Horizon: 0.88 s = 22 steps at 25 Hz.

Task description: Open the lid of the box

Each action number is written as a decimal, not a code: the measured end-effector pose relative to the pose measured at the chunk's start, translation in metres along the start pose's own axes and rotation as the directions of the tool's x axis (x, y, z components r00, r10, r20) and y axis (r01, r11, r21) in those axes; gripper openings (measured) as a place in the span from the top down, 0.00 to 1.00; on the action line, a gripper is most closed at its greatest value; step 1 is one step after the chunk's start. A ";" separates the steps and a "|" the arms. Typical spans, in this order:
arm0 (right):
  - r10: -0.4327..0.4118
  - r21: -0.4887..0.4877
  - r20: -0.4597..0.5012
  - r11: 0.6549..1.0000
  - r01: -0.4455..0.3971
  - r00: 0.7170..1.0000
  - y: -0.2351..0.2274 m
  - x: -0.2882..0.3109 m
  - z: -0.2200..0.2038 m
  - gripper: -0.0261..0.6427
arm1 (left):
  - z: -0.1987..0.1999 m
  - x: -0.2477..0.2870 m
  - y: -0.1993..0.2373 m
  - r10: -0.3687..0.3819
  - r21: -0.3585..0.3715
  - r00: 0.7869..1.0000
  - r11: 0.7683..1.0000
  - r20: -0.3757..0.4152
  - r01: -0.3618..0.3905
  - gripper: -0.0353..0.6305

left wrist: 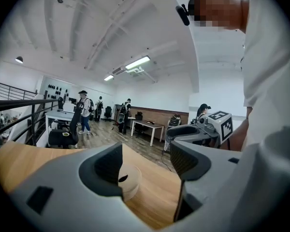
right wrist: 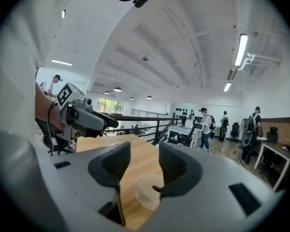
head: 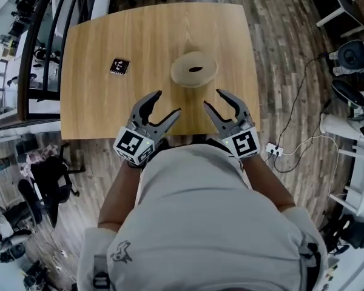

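Left tongs (head: 168,102) and right tongs (head: 212,97) gape empty over wooden table (head: 139,35) — box (head: 194,69) beyond, plank floor (head: 285,41) around.

Bright, even light from ceiling strip lamps (left wrist: 137,62) above the worktop (head: 151,41). The box (head: 194,69) casts a faint shadow. Gripper views curve, corners black.

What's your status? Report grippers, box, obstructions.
Left gripper open, empty; right gripper open, empty. Round box ahead, lid on, untouched. Path unobstructed; marker card off left.
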State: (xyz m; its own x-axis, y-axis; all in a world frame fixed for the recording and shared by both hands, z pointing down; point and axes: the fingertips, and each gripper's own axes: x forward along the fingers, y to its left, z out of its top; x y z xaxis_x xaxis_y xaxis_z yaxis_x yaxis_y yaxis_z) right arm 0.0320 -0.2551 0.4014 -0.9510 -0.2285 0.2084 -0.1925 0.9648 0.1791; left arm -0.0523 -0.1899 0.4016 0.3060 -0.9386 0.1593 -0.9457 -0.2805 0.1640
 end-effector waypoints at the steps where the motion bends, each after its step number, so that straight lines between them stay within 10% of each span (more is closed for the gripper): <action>1: 0.023 -0.026 -0.008 0.999 -0.024 1.000 -0.004 0.002 -0.003 0.67 | 0.000 0.002 0.002 0.016 0.008 1.000 1.000 0.000 -0.016 0.50; 22: 0.182 -0.256 -0.352 0.925 -0.281 0.918 -0.042 0.101 -0.107 0.67 | -0.112 0.055 0.085 -0.053 0.039 0.967 0.997 -0.247 0.065 0.48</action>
State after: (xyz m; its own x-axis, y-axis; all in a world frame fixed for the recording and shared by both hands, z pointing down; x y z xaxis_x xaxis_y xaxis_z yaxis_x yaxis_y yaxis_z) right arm -0.0297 -0.3325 0.5175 -0.8232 -0.0803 0.5621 0.1511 0.9233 0.3531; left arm -0.1038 -0.2429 0.5338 0.3735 -0.8434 0.3862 -0.9274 -0.3485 0.1359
